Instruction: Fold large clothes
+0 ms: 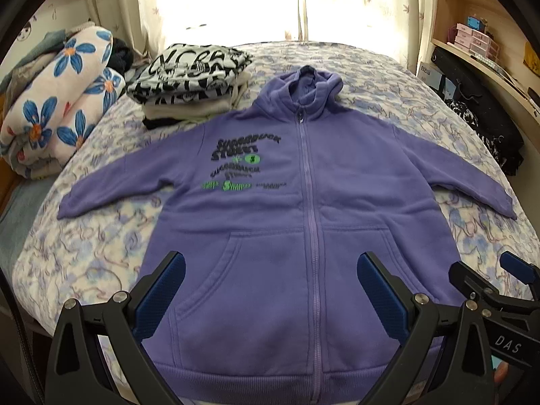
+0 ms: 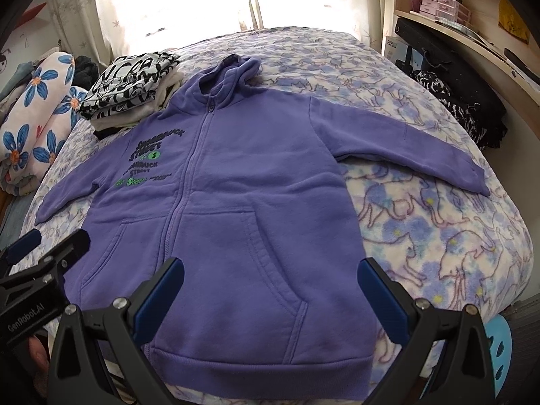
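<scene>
- The purple zip hoodie (image 1: 303, 209) lies flat and face up across the middle of the bed (image 1: 388, 77), zipped, hood toward the far edge by the window, hem at the near edge. Both sleeves are spread out toward the bed's left and right edges. No fold shows in it, so I judge this garment's folding has not begun: sleeves, sides and hood are all left to do.
- Near the far-left corner of the bed sits a stack of folded clothes (image 1: 192, 81), a black-and-white lettered piece on top; by the look of it, that part of the job is done. Its near edge is just beside the hoodie's left shoulder.
- The left gripper (image 1: 270, 293) hovers over the hem with its jaws wide apart, holding nothing.
- The right gripper (image 2: 270, 293) hangs over the hem's right part, jaws also wide and empty.
- Containers: none on the bed. Wooden shelves (image 2: 449, 6) past the right edge carry small pink boxes; their contents cannot be seen.
- A flowered quilt (image 1: 57, 101) is rolled up beyond the left edge.
</scene>
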